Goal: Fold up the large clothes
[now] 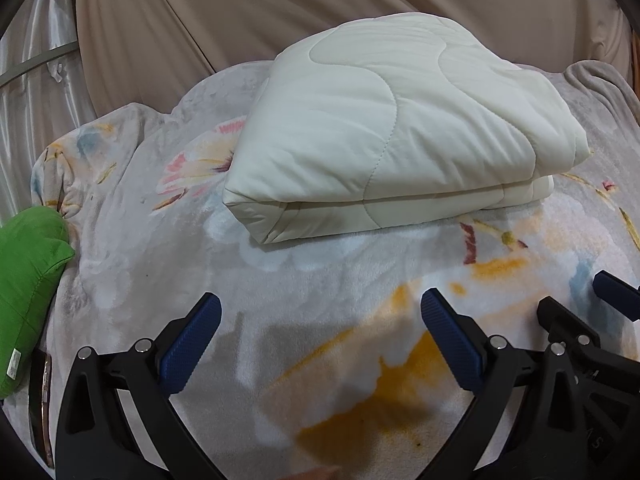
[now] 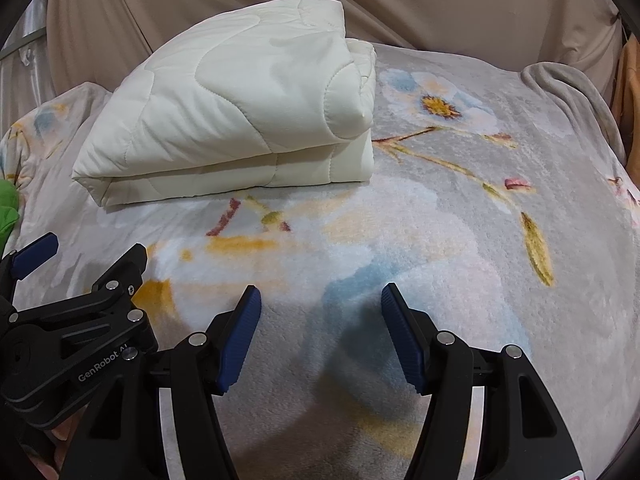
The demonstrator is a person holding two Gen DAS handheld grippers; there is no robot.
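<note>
A cream quilted comforter [image 1: 384,128] lies folded in a thick stack on the floral blanket [image 1: 280,288]; it also shows in the right wrist view [image 2: 236,112], at the upper left. My left gripper [image 1: 320,312] is open and empty, hovering over the blanket in front of the comforter, apart from it. My right gripper [image 2: 320,304] is open and empty, also over the blanket, nearer than the comforter and to its right. Each gripper shows at the edge of the other's view: the right one [image 1: 580,316] and the left one [image 2: 86,252].
The grey floral blanket [image 2: 460,208] covers the bed. A green cushion [image 1: 28,288] lies at the left edge. A beige curtain [image 1: 280,8] hangs behind the bed. A dark flat object [image 1: 40,400] lies by the cushion.
</note>
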